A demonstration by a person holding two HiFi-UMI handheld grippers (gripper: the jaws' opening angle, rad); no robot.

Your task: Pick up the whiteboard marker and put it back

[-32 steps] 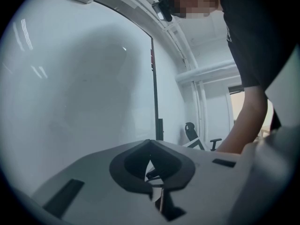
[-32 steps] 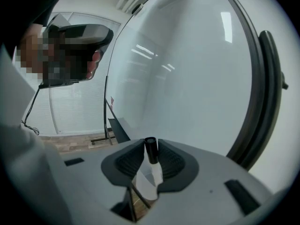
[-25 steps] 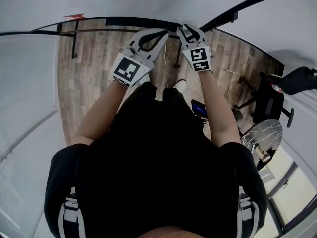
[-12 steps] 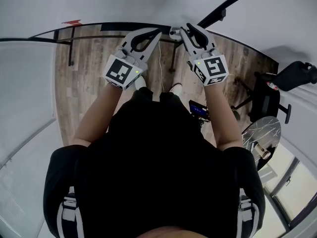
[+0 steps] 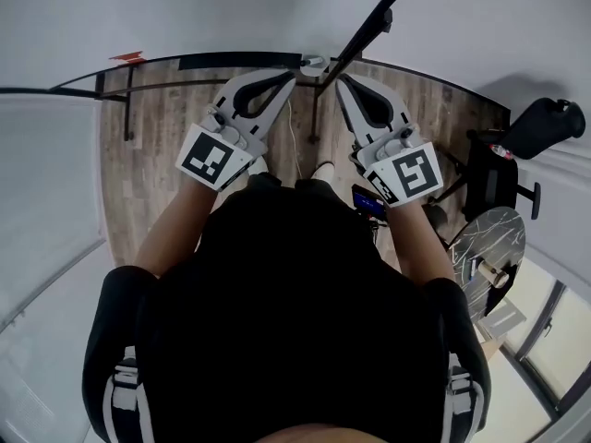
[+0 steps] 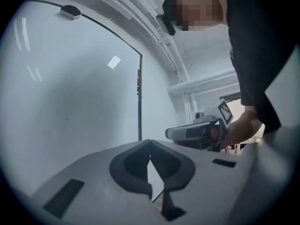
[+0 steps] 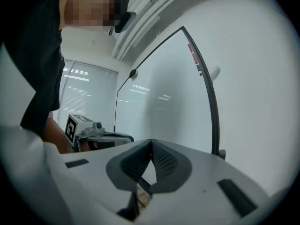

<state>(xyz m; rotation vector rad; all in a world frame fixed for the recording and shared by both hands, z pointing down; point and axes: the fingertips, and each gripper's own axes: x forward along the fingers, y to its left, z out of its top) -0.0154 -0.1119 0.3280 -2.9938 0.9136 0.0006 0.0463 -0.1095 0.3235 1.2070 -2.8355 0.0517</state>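
Note:
I see no whiteboard marker in any view. Both grippers are held up level in front of the whiteboard (image 6: 70, 102), side by side. The tips of my left gripper (image 5: 293, 76) meet in the left gripper view (image 6: 150, 143), with nothing between them. My right gripper (image 5: 340, 82) is closing; in the right gripper view (image 7: 151, 140) its tips touch and hold nothing. Each gripper shows in the other's view: the right gripper (image 6: 172, 133) and the left gripper (image 7: 127, 137). A small white part (image 5: 314, 63) sits on the black frame between the tips; I cannot tell what it is.
The whiteboard's black frame (image 7: 208, 93) curves to the right. Below lie a wood floor (image 5: 166, 118), a black stand pole (image 5: 369, 28), a black chair (image 5: 545, 120) and a round marbled table (image 5: 494, 247) at right. The person's dark shirt fills the lower head view.
Both grippers have risen and come nearer the head camera, the right one more. The right gripper's jaws have drawn together. The left gripper's tips stay together.

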